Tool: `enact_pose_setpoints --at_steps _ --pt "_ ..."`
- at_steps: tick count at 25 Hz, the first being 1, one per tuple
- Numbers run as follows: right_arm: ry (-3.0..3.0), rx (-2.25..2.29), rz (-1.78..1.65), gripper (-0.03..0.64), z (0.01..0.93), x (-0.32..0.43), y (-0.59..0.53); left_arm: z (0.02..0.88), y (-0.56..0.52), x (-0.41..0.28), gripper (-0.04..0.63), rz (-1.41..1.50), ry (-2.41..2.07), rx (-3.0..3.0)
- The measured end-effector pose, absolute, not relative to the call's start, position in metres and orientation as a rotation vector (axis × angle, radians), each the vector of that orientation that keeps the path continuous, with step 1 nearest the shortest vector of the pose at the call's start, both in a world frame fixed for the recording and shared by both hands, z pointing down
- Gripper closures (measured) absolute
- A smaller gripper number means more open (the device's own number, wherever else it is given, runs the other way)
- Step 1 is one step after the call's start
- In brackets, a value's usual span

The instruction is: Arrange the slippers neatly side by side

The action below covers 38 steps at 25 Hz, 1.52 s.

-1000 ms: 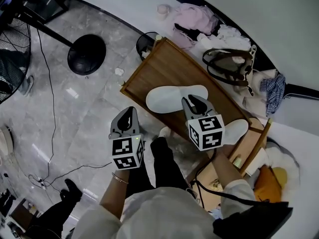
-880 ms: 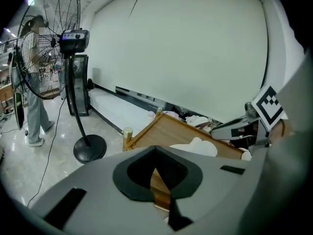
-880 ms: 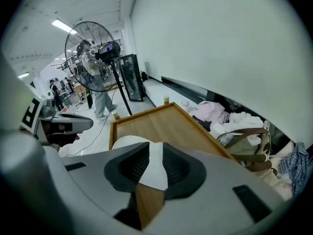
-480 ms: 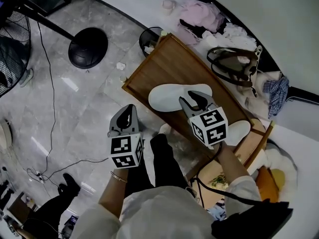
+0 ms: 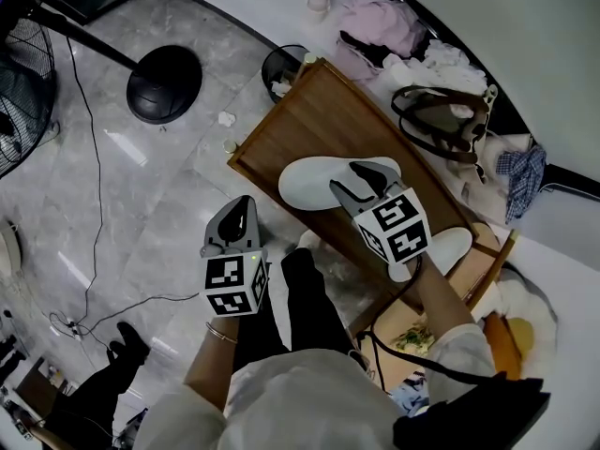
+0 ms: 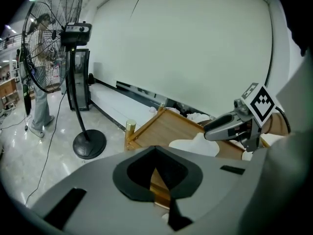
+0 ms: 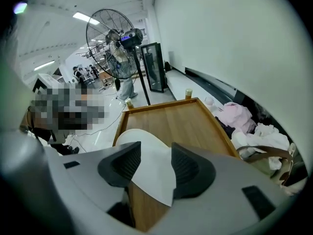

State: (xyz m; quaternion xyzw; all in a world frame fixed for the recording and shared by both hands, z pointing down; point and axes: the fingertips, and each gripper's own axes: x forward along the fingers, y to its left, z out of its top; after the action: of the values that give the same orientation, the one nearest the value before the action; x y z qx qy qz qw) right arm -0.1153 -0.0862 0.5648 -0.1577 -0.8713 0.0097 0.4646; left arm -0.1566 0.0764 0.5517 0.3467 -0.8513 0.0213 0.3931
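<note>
Opening its jaws, the right gripper (image 5: 361, 181) straddles, without pinching, the near end of a flat white fabric slipper (image 5: 314, 181) stretching ahead-left across the wooden desk (image 5: 309, 120). The matching slipper (image 5: 455, 242) lies behind it, rightward. The left gripper (image 5: 242, 216), closed and empty, is farther.

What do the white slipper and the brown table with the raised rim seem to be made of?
Slipper: probably soft fabric or foam, matte white; no shine and a thin flat edge. Table: wood or wood veneer, smooth satin brown; grain lines show.
</note>
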Motion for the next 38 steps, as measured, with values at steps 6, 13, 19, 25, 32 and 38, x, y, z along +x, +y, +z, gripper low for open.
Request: enact_pose_setpoints --at_steps 6,13,19,25,32,38 --pt "-2.102 -0.475 -0.032 0.389 0.571 -0.118 -0.085 0.556 0.072 -0.155 0.591 0.029 -2.127 0.906" --pt "-2.048 -0.610 -0.092 0.362 0.578 -0.122 -0.077 0.557 0.066 -0.158 0.591 0.015 -2.107 0.921" --pt "-1.984 -0.700 -0.130 0.356 0.589 -0.121 -0.074 0.561 0.063 -0.159 0.590 0.017 -2.099 0.921" --pt "-1.948 -0.710 -0.132 0.368 0.592 -0.120 -0.072 0.566 0.061 -0.159 0.590 0.019 -2.088 0.915" --pt "-1.936 -0.680 -0.150 0.454 0.600 -0.116 -0.074 0.568 0.060 -0.162 0.590 0.020 -2.090 0.910" --pt "-1.935 -0.658 -0.166 0.520 0.602 -0.113 -0.074 0.569 0.062 -0.162 0.591 0.018 -2.093 0.905"
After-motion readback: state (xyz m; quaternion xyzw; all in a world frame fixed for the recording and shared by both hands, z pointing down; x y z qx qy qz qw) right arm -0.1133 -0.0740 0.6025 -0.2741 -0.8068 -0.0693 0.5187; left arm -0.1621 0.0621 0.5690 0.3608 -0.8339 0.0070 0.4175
